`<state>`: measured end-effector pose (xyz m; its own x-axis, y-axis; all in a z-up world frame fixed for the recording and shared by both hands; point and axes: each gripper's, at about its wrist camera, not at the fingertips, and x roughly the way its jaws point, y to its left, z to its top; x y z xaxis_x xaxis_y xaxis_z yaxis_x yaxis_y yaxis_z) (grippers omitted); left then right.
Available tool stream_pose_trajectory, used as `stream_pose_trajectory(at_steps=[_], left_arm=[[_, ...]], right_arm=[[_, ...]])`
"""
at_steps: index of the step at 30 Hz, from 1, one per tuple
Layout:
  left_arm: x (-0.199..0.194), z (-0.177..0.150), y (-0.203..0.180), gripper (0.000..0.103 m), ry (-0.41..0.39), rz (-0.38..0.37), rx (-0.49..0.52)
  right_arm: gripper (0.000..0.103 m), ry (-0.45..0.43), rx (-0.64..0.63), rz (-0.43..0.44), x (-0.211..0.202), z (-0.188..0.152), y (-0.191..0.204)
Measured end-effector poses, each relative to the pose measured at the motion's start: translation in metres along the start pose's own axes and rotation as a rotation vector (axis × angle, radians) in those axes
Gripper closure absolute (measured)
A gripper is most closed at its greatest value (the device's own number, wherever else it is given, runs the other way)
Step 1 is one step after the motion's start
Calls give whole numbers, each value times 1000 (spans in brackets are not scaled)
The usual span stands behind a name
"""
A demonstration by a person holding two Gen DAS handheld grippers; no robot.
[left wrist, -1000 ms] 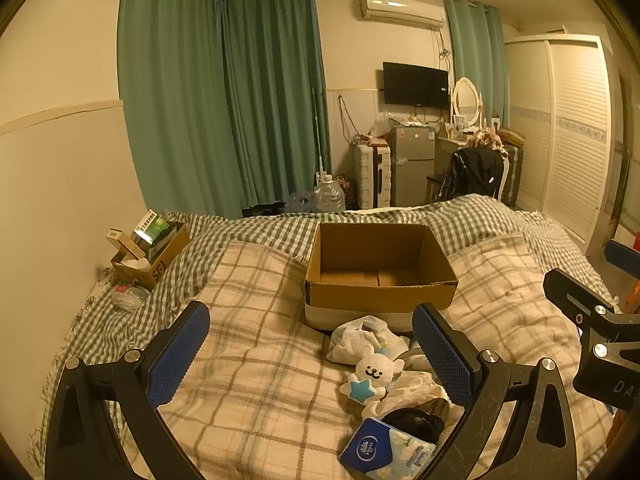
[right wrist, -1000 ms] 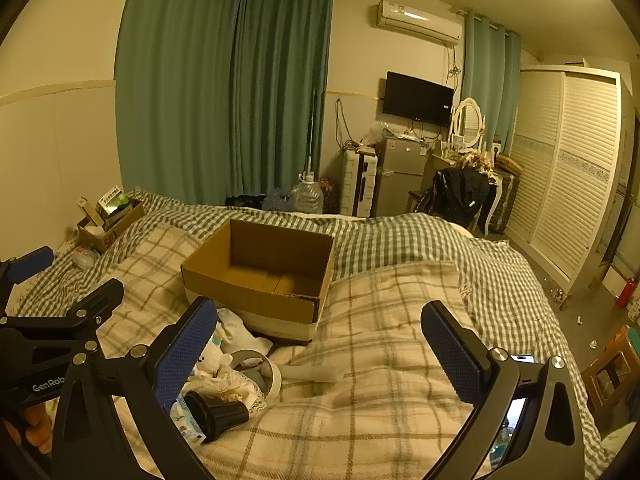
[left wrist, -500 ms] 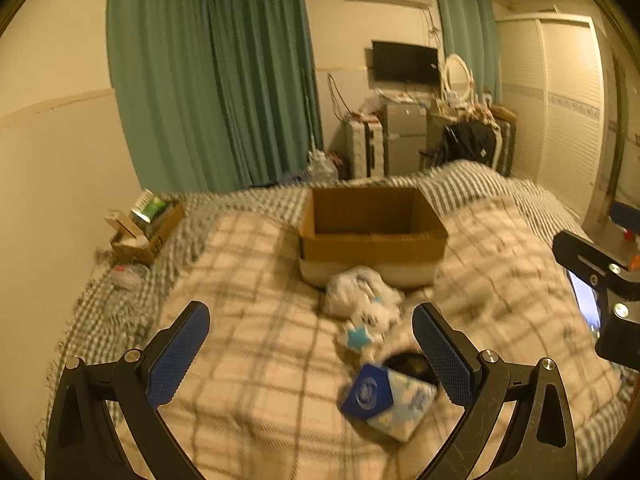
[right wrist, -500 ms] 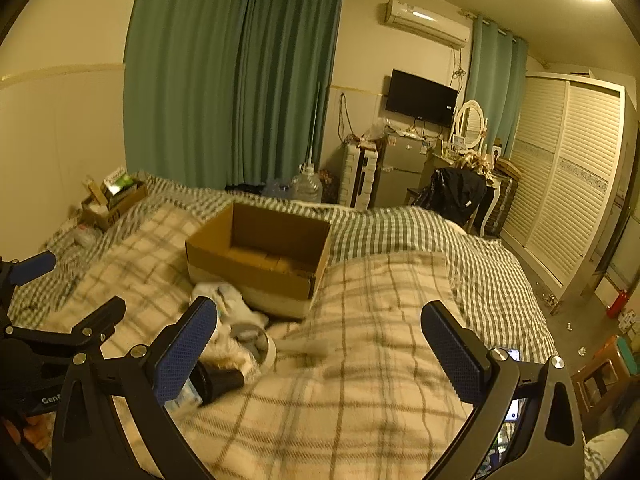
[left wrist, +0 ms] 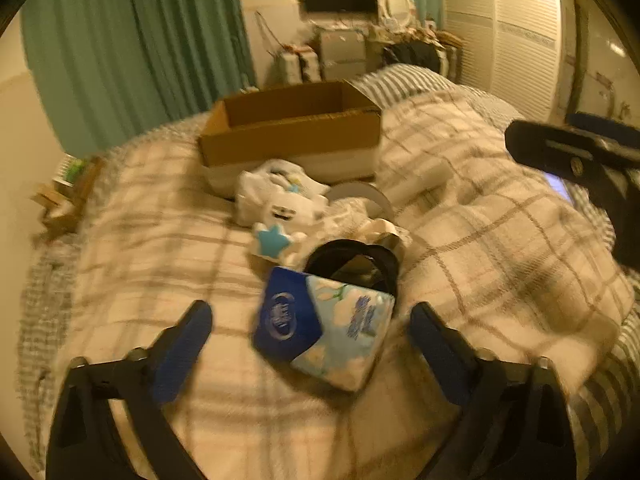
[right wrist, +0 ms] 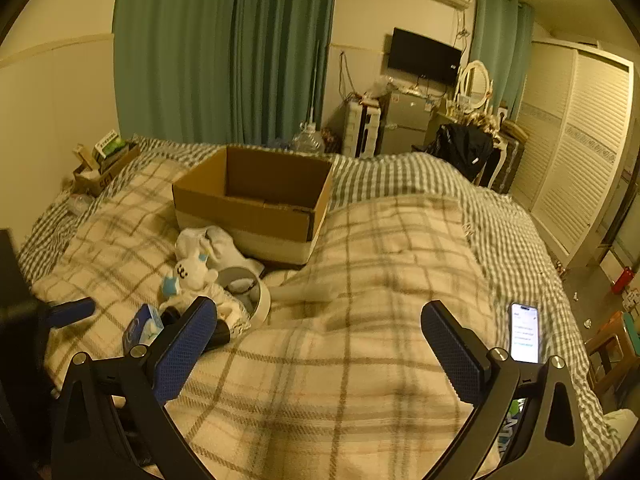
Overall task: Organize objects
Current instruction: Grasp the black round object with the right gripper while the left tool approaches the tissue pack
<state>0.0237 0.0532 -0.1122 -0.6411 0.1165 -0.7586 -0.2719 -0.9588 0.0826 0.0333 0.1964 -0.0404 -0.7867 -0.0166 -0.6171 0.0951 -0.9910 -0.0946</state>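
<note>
A blue-and-floral tissue pack (left wrist: 324, 330) lies on the plaid blanket (left wrist: 152, 248), between the jaws of my left gripper (left wrist: 310, 330). The jaws are closing and the pads stand clear of the pack. Behind it sit a black round item (left wrist: 354, 256), a white plush with a blue star (left wrist: 276, 236), white cloth (left wrist: 276, 188) and a white ring (left wrist: 368, 196). An open cardboard box (left wrist: 292, 136) stands beyond them. My right gripper (right wrist: 318, 338) is open over bare blanket, to the right of the tissue pack (right wrist: 142, 326), the plush (right wrist: 188, 274) and the box (right wrist: 256, 200).
A phone (right wrist: 524, 332) with a lit screen lies at the blanket's right edge. A small carton of items (right wrist: 104, 162) sits at the far left by the wall. Green curtains, a wardrobe and a cluttered dresser stand beyond the bed.
My left gripper has dropped and tilted down towards the pile, so the tissue pack now lies between its jaws, which have narrowed. My right gripper has sunk a little.
</note>
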Motion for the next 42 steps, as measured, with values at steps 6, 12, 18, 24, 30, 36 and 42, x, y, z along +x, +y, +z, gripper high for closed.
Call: stream_pose_trajectory(at_steps=[6, 12, 18, 24, 30, 36, 42], left_arm=[[-16, -1, 18, 67, -40, -163, -73], [-43, 4, 27, 84, -136, -9, 1], [-47, 6, 52, 86, -138, 43, -33], [-34, -1, 70, 86, -110, 70, -76], [-9, -9, 77, 85, -16, 38, -97], [-28, -6, 74, 103, -83, 17, -106], [-52, 18, 79, 103, -161, -7, -130]], right_arm=[[1, 27, -15, 9, 13, 1, 6], [1, 42, -83, 15, 22, 3, 30], [17, 145, -179, 100, 45, -1, 59], [41, 237, -307, 137, 65, -17, 91], [79, 290, -352, 128, 78, -29, 101], [88, 219, -305, 118, 59, -18, 88], [89, 145, -251, 162, 39, 9, 75]])
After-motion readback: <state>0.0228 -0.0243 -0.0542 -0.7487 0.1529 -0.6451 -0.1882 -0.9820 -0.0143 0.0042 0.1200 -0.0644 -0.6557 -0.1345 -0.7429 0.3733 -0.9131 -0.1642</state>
